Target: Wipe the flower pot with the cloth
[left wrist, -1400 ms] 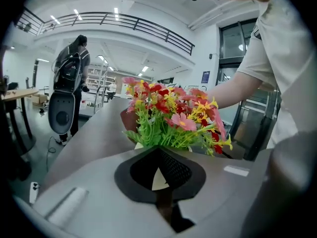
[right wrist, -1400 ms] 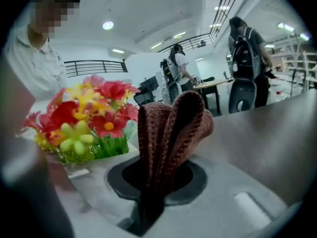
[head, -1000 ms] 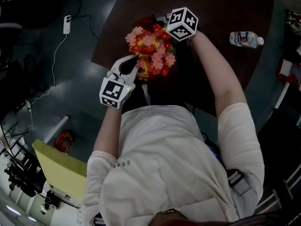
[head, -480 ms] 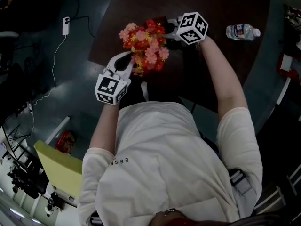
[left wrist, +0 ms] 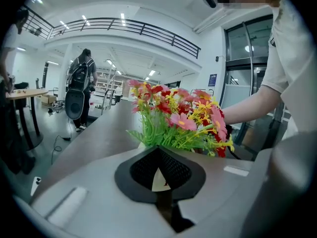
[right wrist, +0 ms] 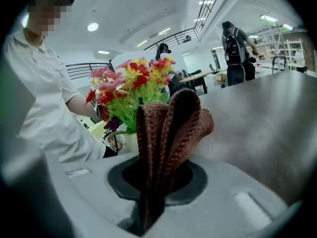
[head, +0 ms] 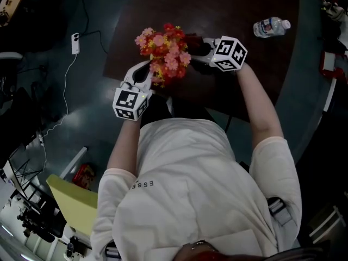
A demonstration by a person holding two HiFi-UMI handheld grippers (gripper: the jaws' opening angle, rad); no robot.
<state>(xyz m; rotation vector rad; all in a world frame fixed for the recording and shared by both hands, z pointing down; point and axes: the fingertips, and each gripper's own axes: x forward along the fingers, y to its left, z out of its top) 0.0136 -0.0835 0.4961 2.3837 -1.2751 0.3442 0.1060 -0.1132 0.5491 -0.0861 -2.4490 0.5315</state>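
The flower pot is white and holds a bunch of red, pink and yellow artificial flowers on a dark brown table. My left gripper reaches in from the near left and is shut on the pot's rim; a white sliver of pot shows between its jaws, under the flowers. To the right of the flowers, my right gripper is shut on a folded brown knitted cloth. The cloth stands up out of that right gripper, close to the pot but apart from it.
A plastic water bottle lies on the table at the far right. A white power strip and its cable lie on the floor at left. A yellow board leans below. People stand in the hall behind.
My right gripper has carried the cloth from behind the flowers round to their right side and lower in the view. The left gripper has stayed at the pot.
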